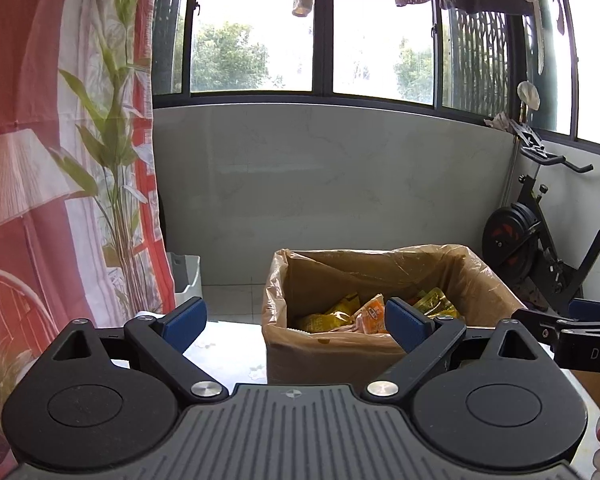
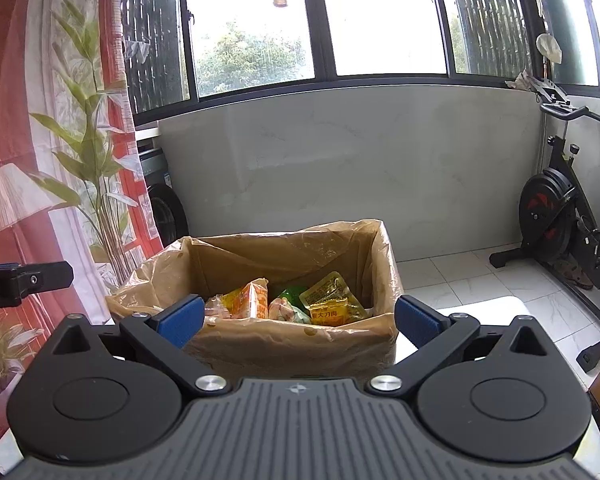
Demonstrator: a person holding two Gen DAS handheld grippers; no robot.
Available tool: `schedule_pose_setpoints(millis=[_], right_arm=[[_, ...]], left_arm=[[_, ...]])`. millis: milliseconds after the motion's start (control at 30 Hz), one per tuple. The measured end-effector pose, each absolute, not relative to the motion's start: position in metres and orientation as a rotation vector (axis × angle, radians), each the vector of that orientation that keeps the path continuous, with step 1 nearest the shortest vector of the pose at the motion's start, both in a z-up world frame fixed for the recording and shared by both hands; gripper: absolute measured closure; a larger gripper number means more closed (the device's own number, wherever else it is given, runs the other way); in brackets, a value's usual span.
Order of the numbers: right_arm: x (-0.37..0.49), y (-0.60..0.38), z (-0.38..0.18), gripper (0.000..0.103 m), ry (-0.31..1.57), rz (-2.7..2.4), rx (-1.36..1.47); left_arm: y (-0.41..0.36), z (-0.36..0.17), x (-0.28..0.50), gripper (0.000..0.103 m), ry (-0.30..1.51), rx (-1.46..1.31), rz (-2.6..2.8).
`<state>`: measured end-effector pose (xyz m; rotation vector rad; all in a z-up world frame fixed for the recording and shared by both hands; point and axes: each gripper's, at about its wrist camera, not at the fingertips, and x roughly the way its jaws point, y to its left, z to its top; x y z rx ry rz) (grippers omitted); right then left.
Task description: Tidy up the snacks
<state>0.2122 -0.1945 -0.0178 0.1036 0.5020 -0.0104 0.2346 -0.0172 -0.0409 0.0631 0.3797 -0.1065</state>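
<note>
A cardboard box (image 1: 332,356) lined with a clear plastic bag stands on a white table, and it also shows in the right wrist view (image 2: 292,348). Inside lie several yellow and orange snack packets (image 1: 370,314) (image 2: 332,304). My left gripper (image 1: 296,326) is open and empty, held in front of the box's near wall. My right gripper (image 2: 300,322) is open and empty, also just in front of the box. The right gripper's tip shows at the right edge of the left wrist view (image 1: 580,320). The left gripper's tip shows at the left edge of the right wrist view (image 2: 24,280).
A red and white curtain (image 1: 60,160) with a plant print hangs at the left. An exercise bike (image 2: 568,224) stands at the right on the tiled floor. A grey wall under windows runs behind. The white table (image 1: 228,356) carries the box.
</note>
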Motion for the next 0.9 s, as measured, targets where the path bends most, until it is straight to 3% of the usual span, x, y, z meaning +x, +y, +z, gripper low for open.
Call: schedule_pose_setpoints(millis=[900], right_arm=[[0.203, -0.185, -0.017, 0.000, 0.508, -0.021, 0.077]], left_arm=[[-0.013, -0.036, 0.222, 0.006, 0.386, 0.099, -0.059]])
